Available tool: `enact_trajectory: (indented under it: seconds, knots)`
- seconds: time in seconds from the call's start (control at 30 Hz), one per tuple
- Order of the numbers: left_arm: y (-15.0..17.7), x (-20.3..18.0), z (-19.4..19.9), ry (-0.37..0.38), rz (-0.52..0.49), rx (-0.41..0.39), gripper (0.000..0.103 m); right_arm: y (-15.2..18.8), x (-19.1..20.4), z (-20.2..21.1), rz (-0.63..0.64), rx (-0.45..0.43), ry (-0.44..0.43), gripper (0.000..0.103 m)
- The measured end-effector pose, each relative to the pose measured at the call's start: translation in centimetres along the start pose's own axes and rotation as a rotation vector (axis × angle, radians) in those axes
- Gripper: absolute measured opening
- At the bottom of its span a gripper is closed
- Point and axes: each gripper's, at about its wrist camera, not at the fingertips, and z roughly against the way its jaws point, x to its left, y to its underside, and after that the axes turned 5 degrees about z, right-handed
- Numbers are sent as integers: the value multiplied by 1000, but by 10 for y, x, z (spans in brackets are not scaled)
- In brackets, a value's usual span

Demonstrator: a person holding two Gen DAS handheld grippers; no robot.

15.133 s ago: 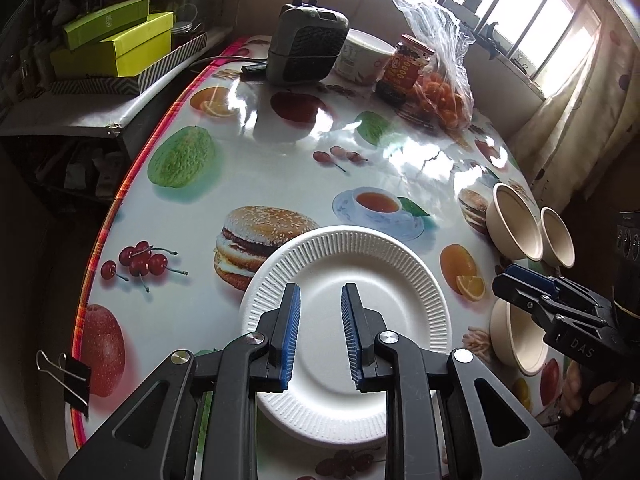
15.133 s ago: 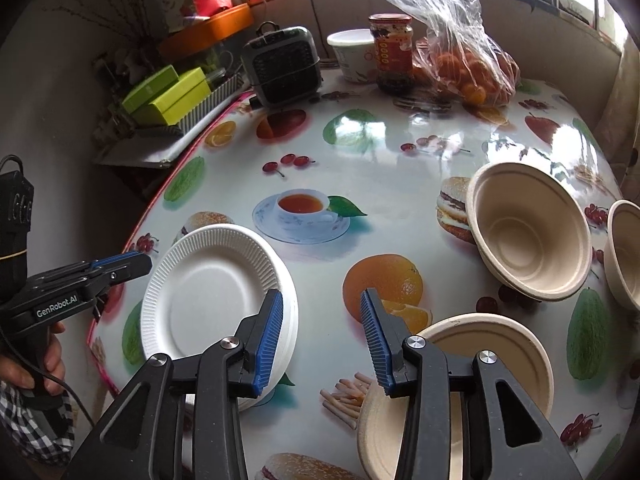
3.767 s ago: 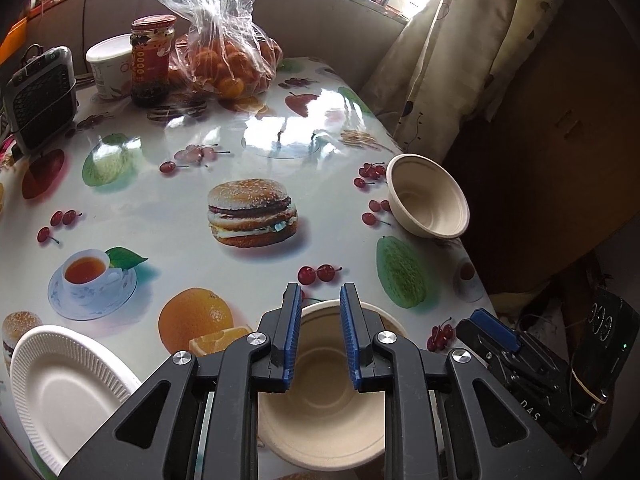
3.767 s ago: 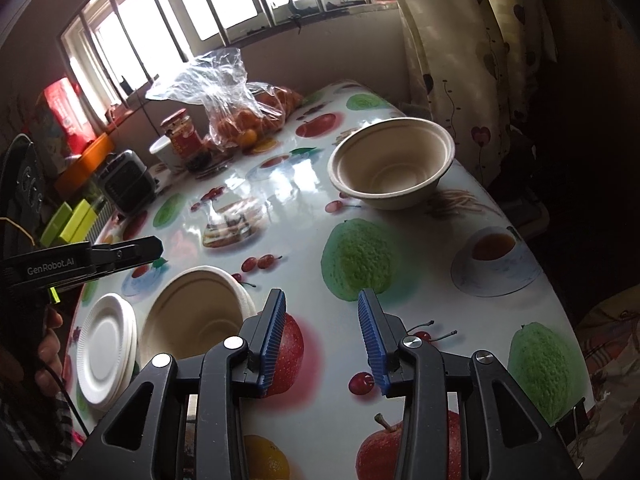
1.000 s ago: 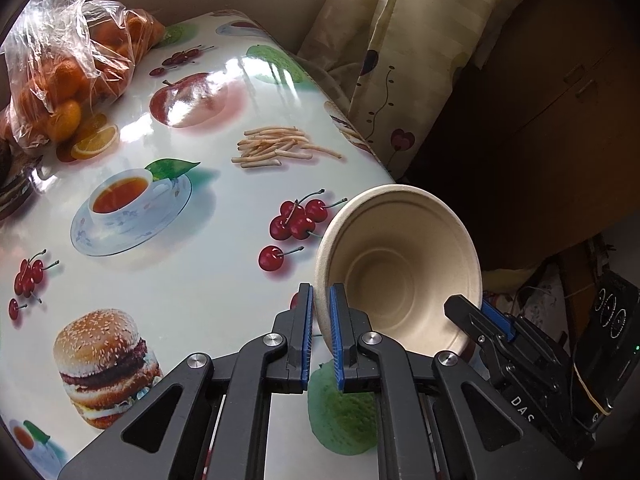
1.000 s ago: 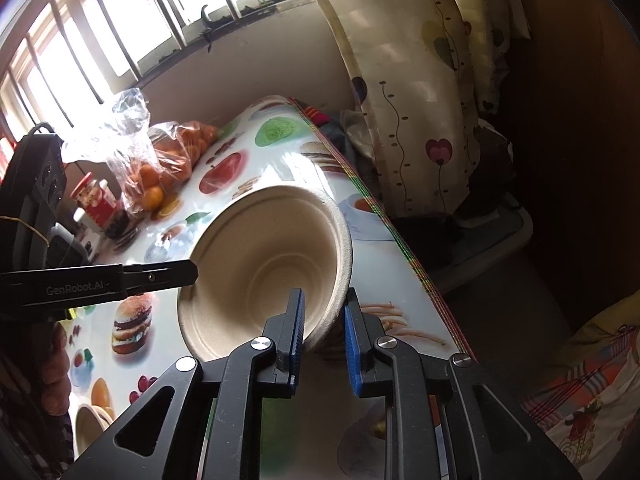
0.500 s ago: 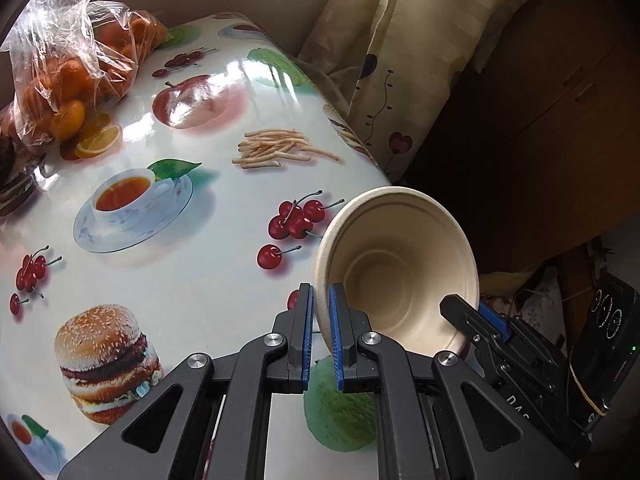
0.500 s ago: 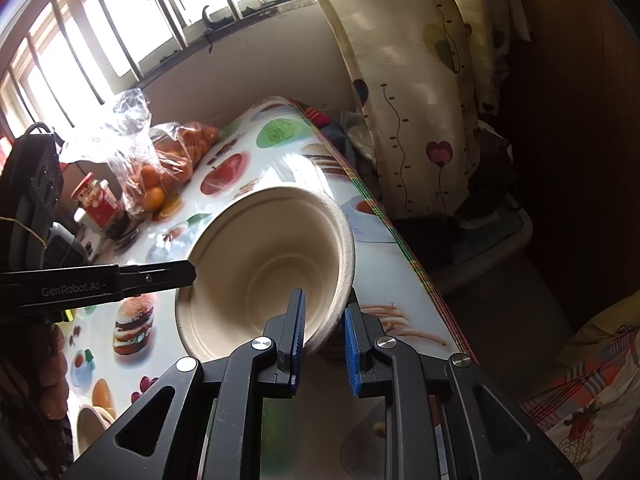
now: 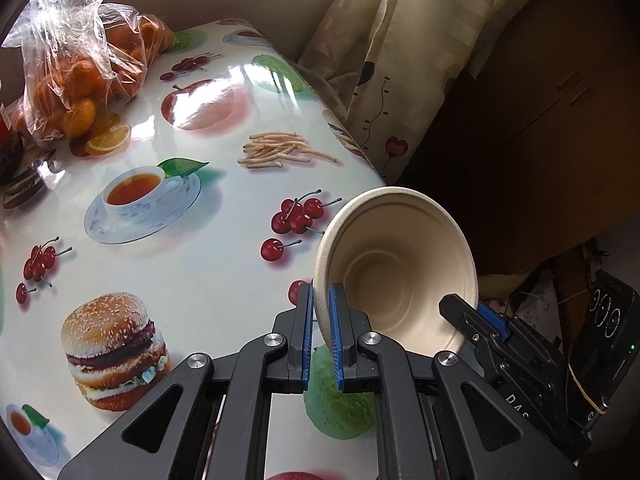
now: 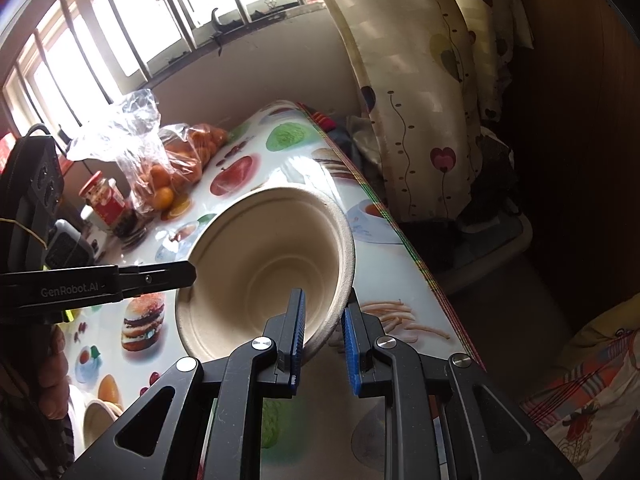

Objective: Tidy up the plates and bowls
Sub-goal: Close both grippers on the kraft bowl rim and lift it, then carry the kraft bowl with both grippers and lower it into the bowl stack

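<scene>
The left tool [image 9: 319, 334] pinches the rim of the round beige paper bowl [image 9: 394, 268], which tilts on its side at the 3 o'clock edge of the shiny fruit-picture worktop [image 9: 208, 208]. The right tool [image 10: 322, 334] sits around the far side of the rim with a small gap, so it does not seem to squeeze. I think two tools keep the light bowl steady for carrying to the other beige bowl [image 10: 96, 416] at 8 o'clock in the right view. That bowl is cut off. The plates are out of sight.
</scene>
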Motion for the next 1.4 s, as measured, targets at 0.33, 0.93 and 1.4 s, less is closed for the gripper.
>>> enact_trajectory:
  seconds: [0.33,0.93,1.4]
  knots:
    - [11,1,24,-1,-8,-33,9,6,15,18,12,-22,-19,18]
    - [46,8,74,11,-2,-94,9,23,53,58,66,-58,-46,19]
    - [77,22,100,26,20,-119,9,46,75,77,81,-44,-80,20]
